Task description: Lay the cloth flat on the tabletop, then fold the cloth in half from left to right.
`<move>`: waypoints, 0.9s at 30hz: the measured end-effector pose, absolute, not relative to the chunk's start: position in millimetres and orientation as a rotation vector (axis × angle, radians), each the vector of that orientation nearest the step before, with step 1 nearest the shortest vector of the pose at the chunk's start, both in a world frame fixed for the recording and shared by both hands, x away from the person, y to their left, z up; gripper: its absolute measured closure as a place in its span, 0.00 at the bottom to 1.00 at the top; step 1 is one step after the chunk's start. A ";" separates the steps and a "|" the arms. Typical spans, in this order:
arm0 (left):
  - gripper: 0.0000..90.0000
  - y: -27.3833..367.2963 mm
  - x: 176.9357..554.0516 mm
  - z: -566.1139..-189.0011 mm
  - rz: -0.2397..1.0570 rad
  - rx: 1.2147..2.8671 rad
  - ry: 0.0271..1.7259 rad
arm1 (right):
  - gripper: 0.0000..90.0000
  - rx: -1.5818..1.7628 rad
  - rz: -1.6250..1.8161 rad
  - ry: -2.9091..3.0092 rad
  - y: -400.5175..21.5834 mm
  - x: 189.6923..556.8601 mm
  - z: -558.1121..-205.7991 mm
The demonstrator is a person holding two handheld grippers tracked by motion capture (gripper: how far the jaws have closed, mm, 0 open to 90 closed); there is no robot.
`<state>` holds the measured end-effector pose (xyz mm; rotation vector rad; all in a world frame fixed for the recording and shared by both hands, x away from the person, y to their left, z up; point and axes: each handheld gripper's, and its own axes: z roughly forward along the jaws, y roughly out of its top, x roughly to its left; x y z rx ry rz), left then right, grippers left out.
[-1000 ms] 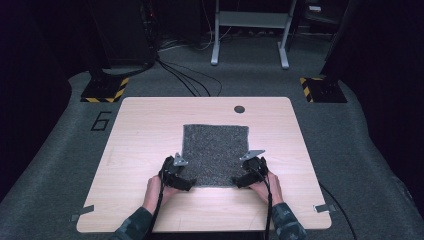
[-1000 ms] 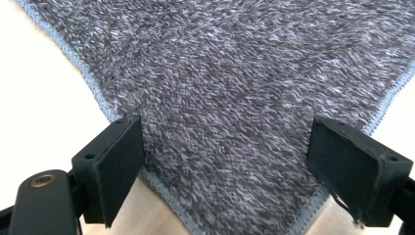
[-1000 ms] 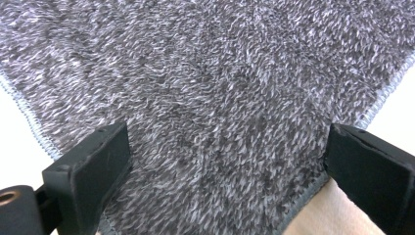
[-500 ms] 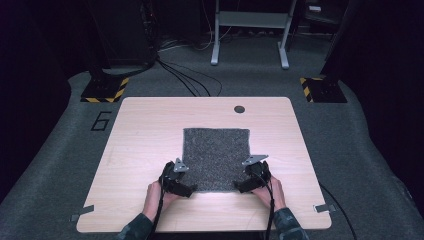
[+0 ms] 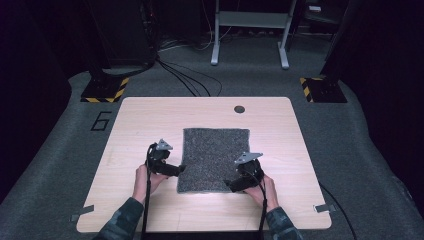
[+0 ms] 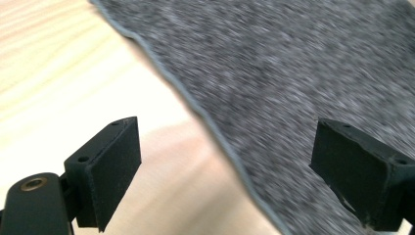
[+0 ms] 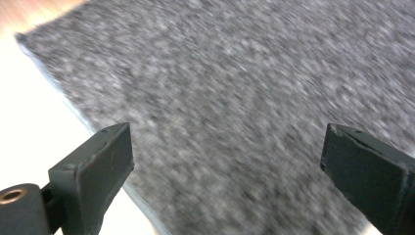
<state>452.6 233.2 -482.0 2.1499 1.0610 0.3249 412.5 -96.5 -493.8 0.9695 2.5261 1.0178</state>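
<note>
From the high view a grey mat is seen flat on the worktop, flanked at its near corners by the left tongs and right tongs, while each gripper view (both blurred) shows tongs spread wide over the mat's edge, nothing gripped.

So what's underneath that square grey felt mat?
The grey felt mat lies flat on the light wooden table, which shows all around it. Anything beneath the mat is covered.

The high view looks down on the table; both gripper views sit close over its grey mat.
</note>
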 end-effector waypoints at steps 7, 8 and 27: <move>0.12 237.3 487.6 -477.1 0.326 2.138 1.101 | 0.06 0.888 1.055 2.565 -64.0 408.6 -489.0; 0.13 237.2 491.2 -476.9 0.327 2.137 1.101 | 0.06 0.887 1.062 2.570 -59.2 407.8 -488.6; 0.20 215.3 561.3 -491.0 0.309 2.141 1.172 | 0.19 0.705 1.053 2.676 33.6 392.6 -492.7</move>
